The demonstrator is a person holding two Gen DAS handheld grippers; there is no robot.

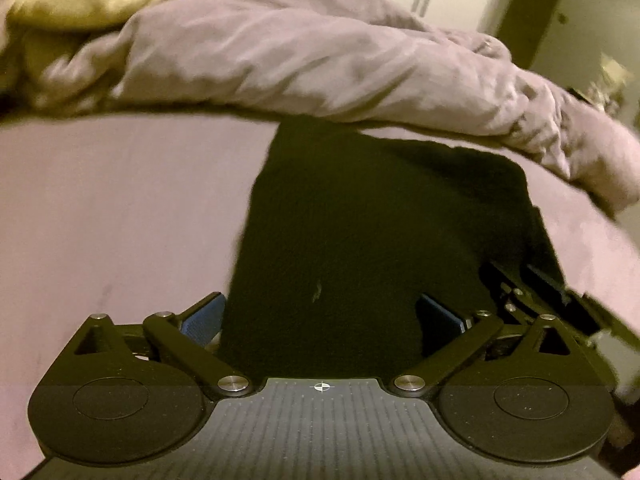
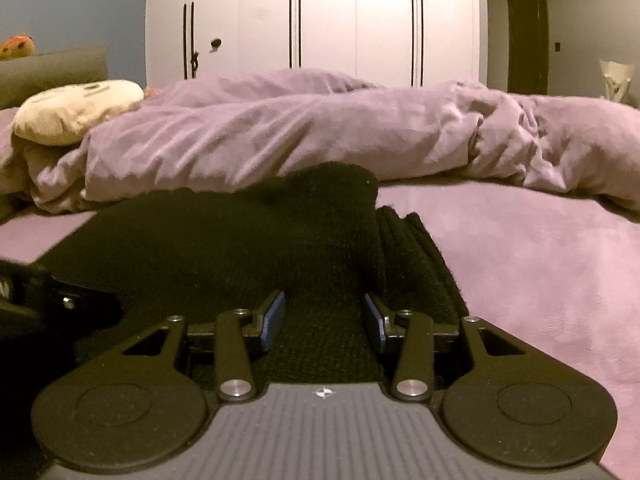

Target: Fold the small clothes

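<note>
A black knitted garment [image 1: 380,216] lies partly folded on the purple bed sheet [image 1: 120,220]. My left gripper [image 1: 322,316] stands wide open low over its near edge; the cloth lies between and beneath the blue pads [image 1: 204,314], which do not press on it. In the right wrist view the garment [image 2: 224,240] shows a raised fold and stacked layers along its right side. My right gripper [image 2: 324,318] is partly open, with black cloth lying between its pads [image 2: 274,316] and no visible pinch. The right gripper [image 1: 532,292] shows in the left view, the left gripper [image 2: 40,296] in the right.
A rumpled purple duvet [image 2: 320,132] is bunched across the bed right behind the garment. A cream pillow [image 2: 76,110] lies at the back left. White wardrobe doors [image 2: 320,20] stand beyond the bed. Bare sheet [image 2: 540,260] stretches to the garment's right.
</note>
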